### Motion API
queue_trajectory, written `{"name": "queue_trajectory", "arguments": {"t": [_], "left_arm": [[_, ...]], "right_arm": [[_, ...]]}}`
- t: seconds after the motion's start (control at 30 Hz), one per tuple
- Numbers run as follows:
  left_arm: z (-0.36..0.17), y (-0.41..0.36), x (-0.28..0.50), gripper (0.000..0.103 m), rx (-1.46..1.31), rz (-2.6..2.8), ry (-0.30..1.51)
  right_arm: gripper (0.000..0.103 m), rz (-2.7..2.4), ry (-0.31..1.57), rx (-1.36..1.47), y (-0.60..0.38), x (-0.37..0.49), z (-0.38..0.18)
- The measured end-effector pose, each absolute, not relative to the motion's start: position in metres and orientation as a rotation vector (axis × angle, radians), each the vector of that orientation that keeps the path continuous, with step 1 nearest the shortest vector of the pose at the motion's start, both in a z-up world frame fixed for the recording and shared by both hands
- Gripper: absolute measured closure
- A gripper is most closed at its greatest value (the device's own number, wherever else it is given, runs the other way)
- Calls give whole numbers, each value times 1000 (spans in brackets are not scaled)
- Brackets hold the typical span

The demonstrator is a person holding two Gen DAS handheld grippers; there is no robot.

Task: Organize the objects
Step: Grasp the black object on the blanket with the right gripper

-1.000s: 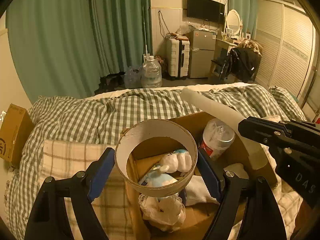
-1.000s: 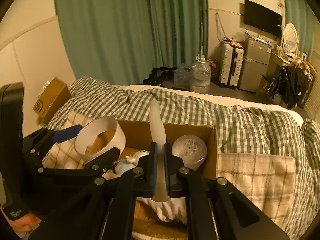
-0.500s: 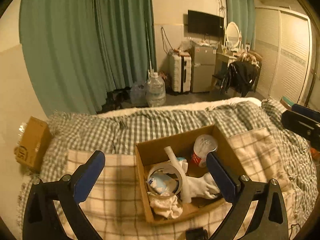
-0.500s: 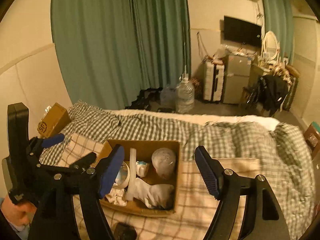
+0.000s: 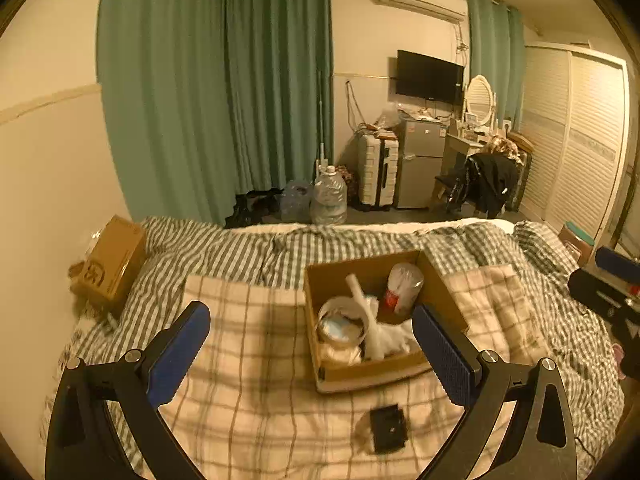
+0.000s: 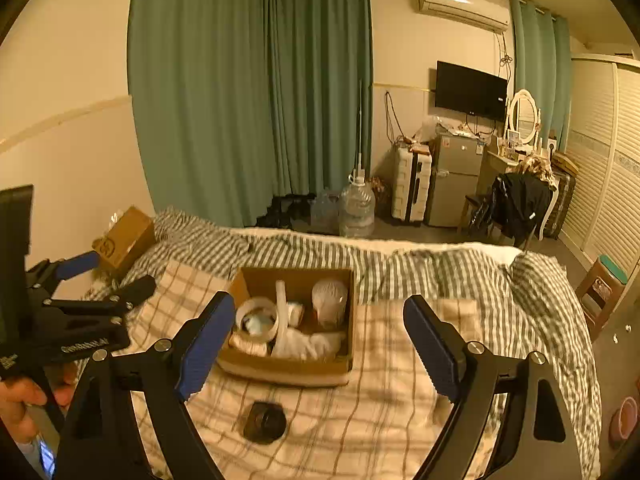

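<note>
Both drops done. Left gripper [image 5: 310, 350] jaws wide, empty; white tape ring [image 5: 341, 322] now inside open brown cardboard box [image 5: 360, 376] on plaid blanket [image 5: 248, 360]. Right gripper [image 6: 318, 346] jaws just been opening, nothing between; white tube [image 6: 281, 318] released into box. Both pulled back, box looks packed.

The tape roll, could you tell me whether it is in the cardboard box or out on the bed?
In the box. The tape roll sits inside the cardboard box, against its left wall, beside a white tube.
</note>
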State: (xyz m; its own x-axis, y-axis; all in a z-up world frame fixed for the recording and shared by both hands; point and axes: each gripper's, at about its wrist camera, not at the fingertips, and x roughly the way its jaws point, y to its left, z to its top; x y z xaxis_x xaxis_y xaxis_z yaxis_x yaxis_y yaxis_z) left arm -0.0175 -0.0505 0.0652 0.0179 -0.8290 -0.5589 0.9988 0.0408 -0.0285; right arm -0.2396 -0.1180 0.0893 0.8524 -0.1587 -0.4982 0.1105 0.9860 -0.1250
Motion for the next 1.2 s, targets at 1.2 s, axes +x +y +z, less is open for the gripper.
{"name": "queue_trajectory", "arguments": {"t": [1.2], "left_arm": [[-151,-81,9,0,657,-1274,848]], "right_arm": [[17,-61,1134,-181,-88,-152,-196]]}}
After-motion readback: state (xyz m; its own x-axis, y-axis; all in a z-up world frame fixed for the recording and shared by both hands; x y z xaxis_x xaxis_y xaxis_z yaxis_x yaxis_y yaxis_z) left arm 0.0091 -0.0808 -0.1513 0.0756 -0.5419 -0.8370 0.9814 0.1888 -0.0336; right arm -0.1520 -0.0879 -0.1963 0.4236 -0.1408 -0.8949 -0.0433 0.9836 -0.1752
